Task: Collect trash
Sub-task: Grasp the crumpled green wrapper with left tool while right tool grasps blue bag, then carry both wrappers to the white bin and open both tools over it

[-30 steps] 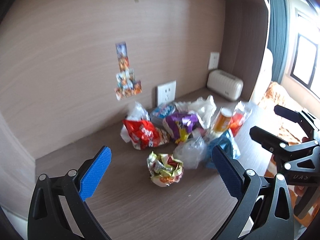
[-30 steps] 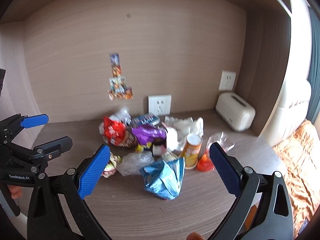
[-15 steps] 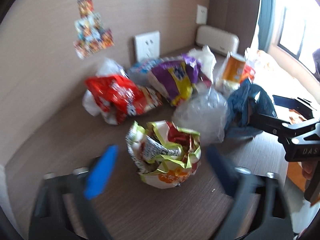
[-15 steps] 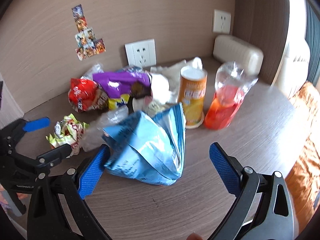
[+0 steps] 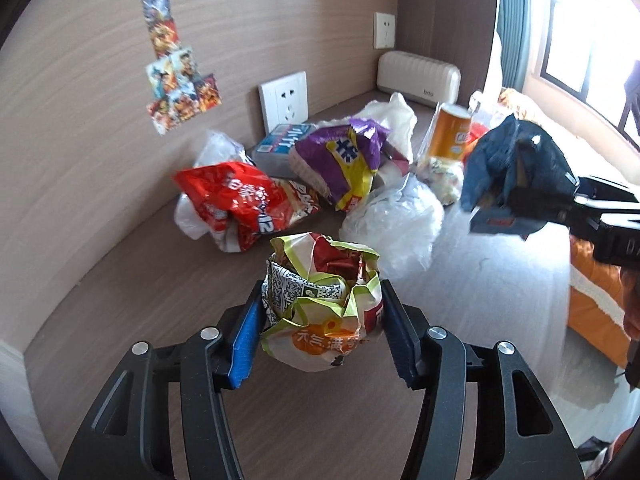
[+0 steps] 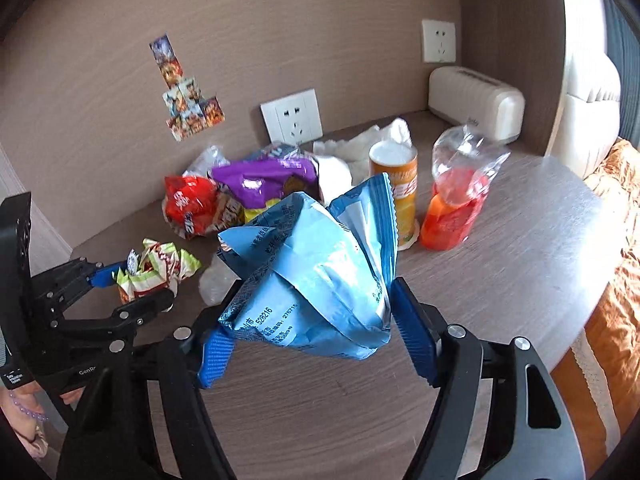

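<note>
Trash lies heaped on the desk (image 5: pixel 120 280). Left wrist view: the left gripper (image 5: pixel 320 320) has just been closing and its jaws now clamp the crumpled wrapper (image 5: pixel 320 304). Right wrist view: the right gripper (image 6: pixel 312 340), also just closing, pinches the blue bag (image 6: pixel 316 276). Grasping seems done; next, lift both clear and carry them to a bin, none in view.

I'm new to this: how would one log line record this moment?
left gripper: closing on crumpled wrapper | right gripper: closing on blue bag | rest: on table
</note>
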Demonstrator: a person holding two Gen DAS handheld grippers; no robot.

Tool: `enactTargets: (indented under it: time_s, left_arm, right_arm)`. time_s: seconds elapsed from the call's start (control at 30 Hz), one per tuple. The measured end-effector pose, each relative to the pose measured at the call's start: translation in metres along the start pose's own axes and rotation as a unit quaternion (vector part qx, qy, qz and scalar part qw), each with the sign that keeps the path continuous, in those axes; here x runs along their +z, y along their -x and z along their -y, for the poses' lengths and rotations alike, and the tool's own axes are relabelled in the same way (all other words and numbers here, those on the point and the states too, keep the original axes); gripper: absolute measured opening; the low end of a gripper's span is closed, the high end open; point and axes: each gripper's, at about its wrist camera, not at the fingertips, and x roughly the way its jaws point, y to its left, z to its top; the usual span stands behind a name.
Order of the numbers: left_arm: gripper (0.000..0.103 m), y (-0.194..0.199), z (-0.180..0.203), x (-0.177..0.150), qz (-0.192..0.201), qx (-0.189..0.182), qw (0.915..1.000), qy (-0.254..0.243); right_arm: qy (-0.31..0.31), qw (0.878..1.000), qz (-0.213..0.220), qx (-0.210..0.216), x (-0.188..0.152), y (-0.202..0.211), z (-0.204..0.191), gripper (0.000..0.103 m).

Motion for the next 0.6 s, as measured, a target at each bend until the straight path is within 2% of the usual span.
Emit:
enactTargets:
  time_s: [0.07, 0.1, 0.27, 0.43, 0.6]
  left_arm:
    - [0.055, 0.015, 0.002, 0.000, 0.007, -0.004, 1.0000, -0.002]
    - [0.055, 0.025, 0.006, 0.001, 0.013, -0.010, 0.9999, -0.005]
    - [0.055, 0.049, 0.045, 0.012, 0.038, -0.055, 0.9969, -0.043]
    - [0.055, 0.052, 0.123, 0.025, 0.059, -0.108, 0.9871, -0.102]
    - [0.055, 0.034, 0.235, 0.029, 0.056, -0.174, 0.9718, -0.149]
  right_arm:
    - [-0.007, 1.000, 0.015, -0.014, 0.000, 0.019, 0.002, 0.073]
    - [-0.013, 0.999, 0.045, -0.007, -0.001, 0.028, 0.005, 0.073]
    - [-0.056, 0.994, 0.076, -0.056, -0.019, 0.076, 0.037, 0.073]
    - [-0.091, 0.987, 0.084, -0.099, -0.054, 0.111, 0.092, 0.073]
    - [-0.123, 0.979, 0.077, -0.143, -0.103, 0.129, 0.167, 0.073]
